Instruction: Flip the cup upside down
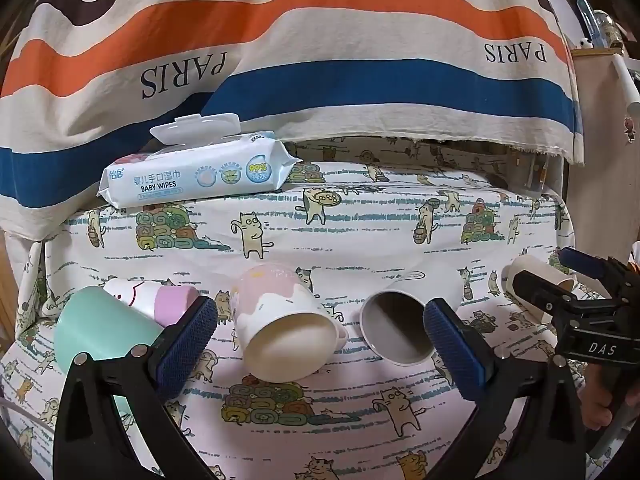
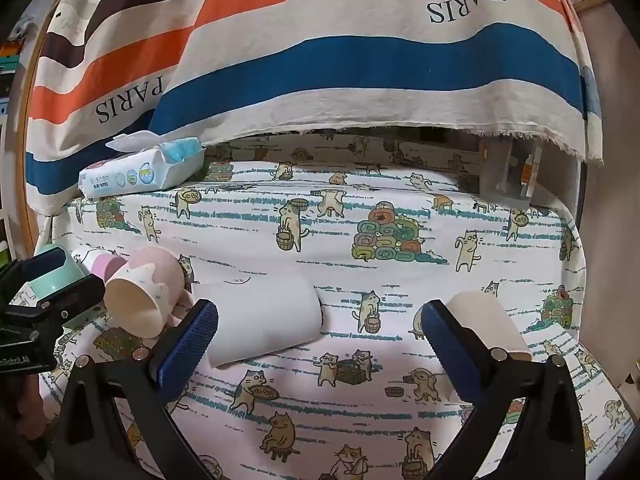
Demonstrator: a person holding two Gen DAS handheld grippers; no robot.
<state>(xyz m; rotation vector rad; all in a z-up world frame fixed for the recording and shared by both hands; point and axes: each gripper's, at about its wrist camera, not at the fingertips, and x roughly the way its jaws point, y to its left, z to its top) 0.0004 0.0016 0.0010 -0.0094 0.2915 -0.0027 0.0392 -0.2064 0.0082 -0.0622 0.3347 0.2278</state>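
Several cups lie on their sides on the cat-print cloth. In the left wrist view a pink-and-white cup (image 1: 286, 320) lies with its mouth toward me, between the fingers of my open left gripper (image 1: 320, 344). A white cup (image 1: 400, 320) lies to its right, a mint cup (image 1: 96, 332) and a white-and-pink cup (image 1: 156, 296) to its left, a cream cup (image 1: 536, 276) far right. In the right wrist view my open right gripper (image 2: 320, 344) is empty, with the white cup (image 2: 264, 316) by its left finger and the cream cup (image 2: 488, 320) behind its right finger.
A pack of baby wipes (image 1: 196, 172) lies at the back left of the table. A striped PARIS cloth (image 1: 320, 60) hangs behind. A clear container (image 2: 508, 176) stands at the back right. The right gripper's body (image 1: 580, 312) shows at the left view's right edge.
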